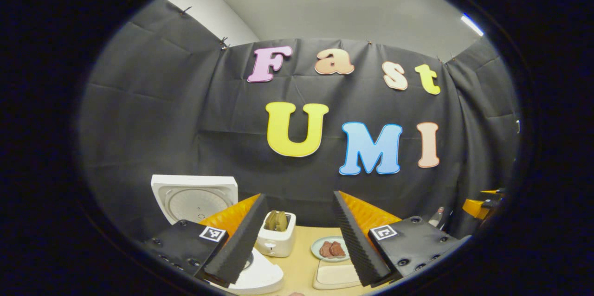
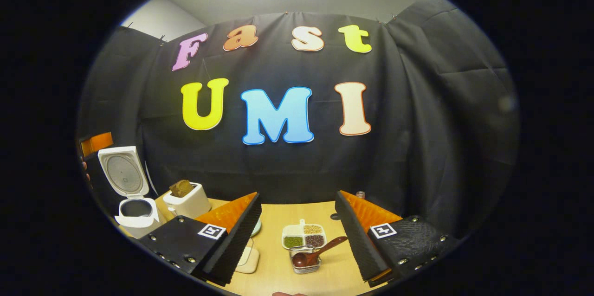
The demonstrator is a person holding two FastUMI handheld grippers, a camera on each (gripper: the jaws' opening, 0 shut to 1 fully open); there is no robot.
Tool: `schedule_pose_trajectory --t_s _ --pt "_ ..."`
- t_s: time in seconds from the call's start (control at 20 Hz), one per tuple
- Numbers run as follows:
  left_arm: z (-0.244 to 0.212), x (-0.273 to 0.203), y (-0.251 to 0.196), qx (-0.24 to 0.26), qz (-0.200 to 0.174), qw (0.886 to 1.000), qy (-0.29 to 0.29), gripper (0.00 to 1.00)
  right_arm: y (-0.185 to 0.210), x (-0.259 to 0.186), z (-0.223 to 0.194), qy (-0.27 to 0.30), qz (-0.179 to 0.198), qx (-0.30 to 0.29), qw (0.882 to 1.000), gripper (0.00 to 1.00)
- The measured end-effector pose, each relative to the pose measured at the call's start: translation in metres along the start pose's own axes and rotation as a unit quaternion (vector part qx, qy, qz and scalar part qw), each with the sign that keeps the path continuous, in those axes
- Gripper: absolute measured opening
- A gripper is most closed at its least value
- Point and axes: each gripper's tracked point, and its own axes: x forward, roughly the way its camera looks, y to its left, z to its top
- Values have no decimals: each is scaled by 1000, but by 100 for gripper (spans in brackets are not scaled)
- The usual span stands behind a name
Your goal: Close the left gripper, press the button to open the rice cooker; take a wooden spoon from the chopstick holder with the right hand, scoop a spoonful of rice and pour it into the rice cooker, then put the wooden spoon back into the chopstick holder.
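The spoon (image 2: 315,253) lay in the holder (image 2: 305,259) between the right gripper (image 2: 297,240)'s wide-spread fingers; the left gripper (image 1: 297,235) also gaped, empty.

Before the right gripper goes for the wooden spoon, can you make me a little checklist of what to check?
1. Rice cooker lid up: ok, it stands open and the dark pot inside shows.
2. Wooden spoon in reach: ok, it lies in the wire holder, handle pointing up and to the right, straight ahead of the right gripper.
3. Right gripper open: ok, the fingers stand wide apart and hold nothing.
4. Left gripper out of the way: ok, it is open and holds nothing, over near the cooker.
5. Grain tray close by: ok, just behind the holder.
6. Which section holds rice: cannot tell.
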Motion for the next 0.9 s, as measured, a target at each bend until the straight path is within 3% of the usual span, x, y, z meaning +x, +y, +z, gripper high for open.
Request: schedule_pose_trajectory --t_s 0.35,0.9 --pt "-8 -12 -39 -21 -25 999 -7 99 -47 31 -51 17 -14 16 1000 98" --pt "-16 -26 -56 20 -3 1000 -8 99 -76 95 -152 74 -6 40 996 97"
